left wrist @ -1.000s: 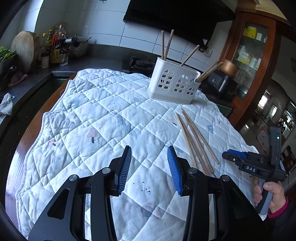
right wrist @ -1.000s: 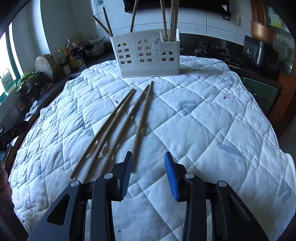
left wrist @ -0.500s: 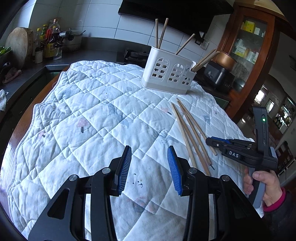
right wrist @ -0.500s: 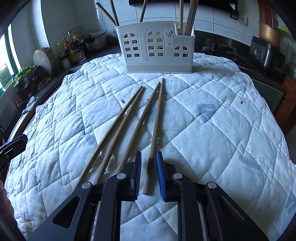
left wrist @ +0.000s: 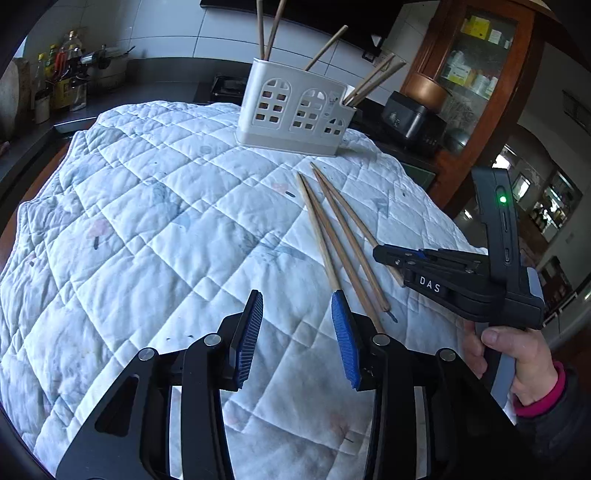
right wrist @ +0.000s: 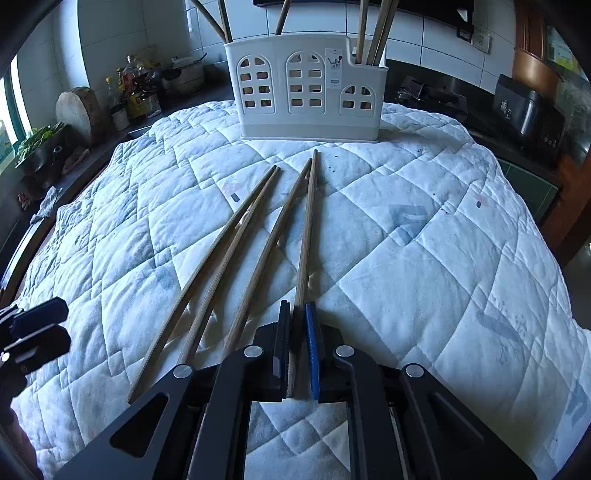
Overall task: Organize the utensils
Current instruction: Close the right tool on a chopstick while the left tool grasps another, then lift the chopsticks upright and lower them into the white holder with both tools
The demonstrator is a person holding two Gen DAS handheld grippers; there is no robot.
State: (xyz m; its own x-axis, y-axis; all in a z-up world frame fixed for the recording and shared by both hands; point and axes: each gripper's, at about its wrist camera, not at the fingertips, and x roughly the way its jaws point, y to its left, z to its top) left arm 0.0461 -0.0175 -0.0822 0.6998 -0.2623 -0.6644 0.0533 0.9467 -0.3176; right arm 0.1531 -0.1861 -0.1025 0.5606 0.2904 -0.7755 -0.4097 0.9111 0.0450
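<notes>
Right claw (right wrist: 297,317) around slim (wooden) chopstick (right wrist: 307,229)

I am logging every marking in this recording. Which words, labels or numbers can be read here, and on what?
"DAS": white letters on the body of the right gripper.
Small sticker on the white utensil holder: print too small to read.
Bottle labels on the counter: blurred, unreadable.
Packages in the cabinet: unreadable.

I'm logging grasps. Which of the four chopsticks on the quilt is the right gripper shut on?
The rightmost chopstick in the right wrist view: its near end sits between the right gripper pads, while the other three lie free to its left.
</notes>
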